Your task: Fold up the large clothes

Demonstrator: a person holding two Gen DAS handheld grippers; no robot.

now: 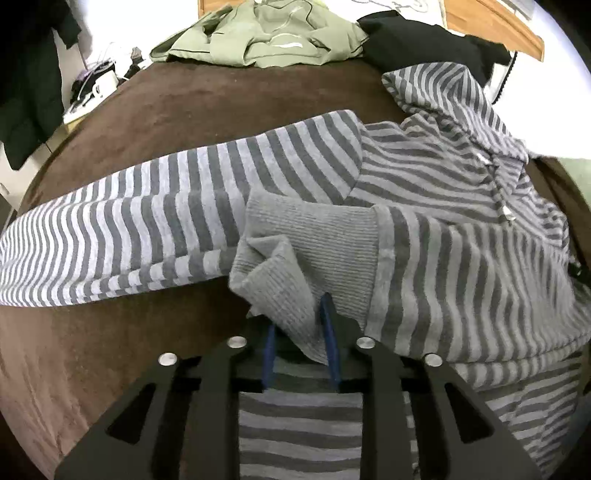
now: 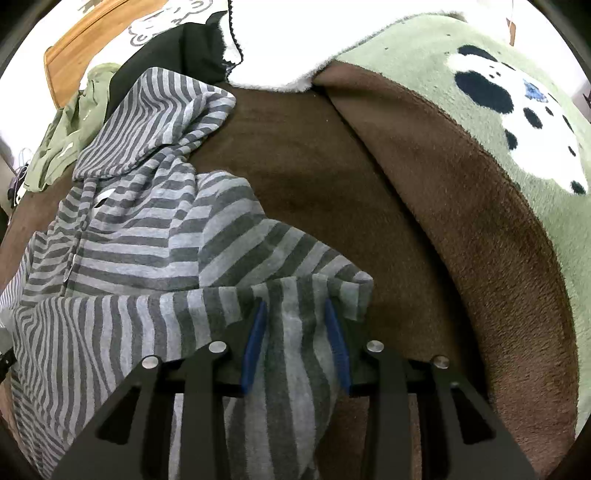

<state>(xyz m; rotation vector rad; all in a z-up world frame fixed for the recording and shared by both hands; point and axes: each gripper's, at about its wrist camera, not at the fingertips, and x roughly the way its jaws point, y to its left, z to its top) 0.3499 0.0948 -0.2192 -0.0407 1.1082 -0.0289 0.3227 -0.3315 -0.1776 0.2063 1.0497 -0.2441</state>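
Low in the left wrist view, my left gripper [image 1: 301, 332] has the grey ribbed cuff [image 1: 295, 251] of the striped hoodie [image 1: 424, 192] between its blue pads, but the jaws look slack around it, so I judge it released or nearly so. At the bottom centre of the right wrist view, my right gripper [image 2: 295, 332] is clenched on a bunched fold of striped sleeve [image 2: 291, 317]. The hoodie lies spread on the brown blanket [image 1: 203, 99], hood towards the top.

If I pull now, the cuff may slip out and the sleeve sag unevenly. The right grip holds several layers, which could drag the body askew.

Bare blanket lies open at upper centre and right of the right view; the green hoodie [image 1: 266, 33] and black garment [image 1: 406, 40] crowd the far edge.
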